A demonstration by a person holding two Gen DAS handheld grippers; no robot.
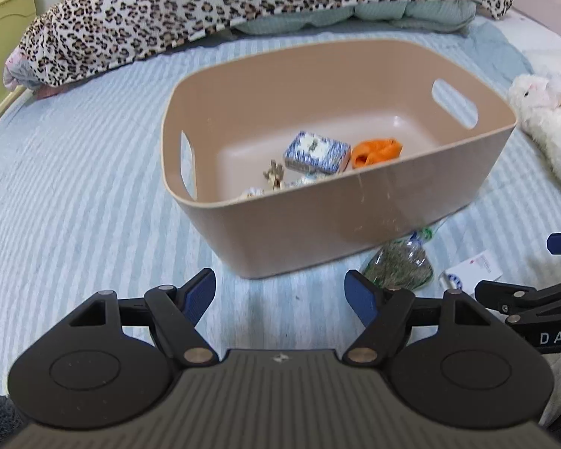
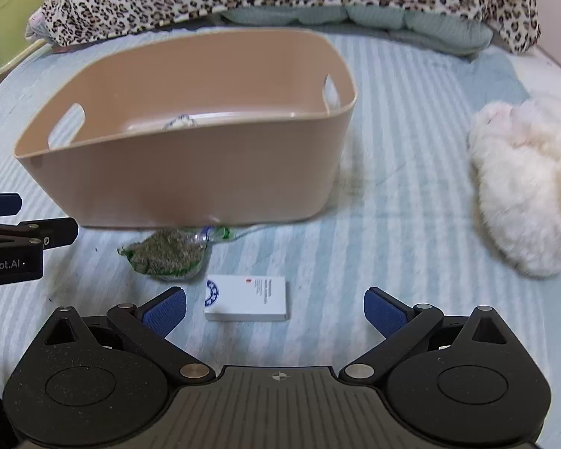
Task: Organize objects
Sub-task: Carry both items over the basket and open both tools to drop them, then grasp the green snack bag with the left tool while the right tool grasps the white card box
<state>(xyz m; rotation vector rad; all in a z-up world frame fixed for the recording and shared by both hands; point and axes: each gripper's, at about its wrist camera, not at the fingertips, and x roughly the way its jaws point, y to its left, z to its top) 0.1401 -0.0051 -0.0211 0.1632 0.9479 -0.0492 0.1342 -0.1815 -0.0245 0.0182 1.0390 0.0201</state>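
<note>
A beige plastic bin [image 1: 355,220] [image 2: 190,183] sits on a striped bed. Inside it lie a blue-and-white box [image 1: 315,152], an orange item [image 1: 376,151] and small odds [image 1: 273,176]. A clear bag of green-brown dried stuff [image 2: 168,254] [image 1: 396,267] lies on the sheet just in front of the bin. A white box [image 2: 246,298] [image 1: 471,267] lies nearer, between my right gripper's fingers. My right gripper [image 2: 275,308] is open around it, apart from it. My left gripper [image 1: 280,297] is open and empty, in front of the bin.
A white plush toy [image 2: 523,187] [image 1: 549,119] lies to the right of the bin. A leopard-print blanket [image 1: 205,3] and a teal pillow [image 2: 355,18] lie at the back. A green cabinet [image 1: 0,45] stands at far left.
</note>
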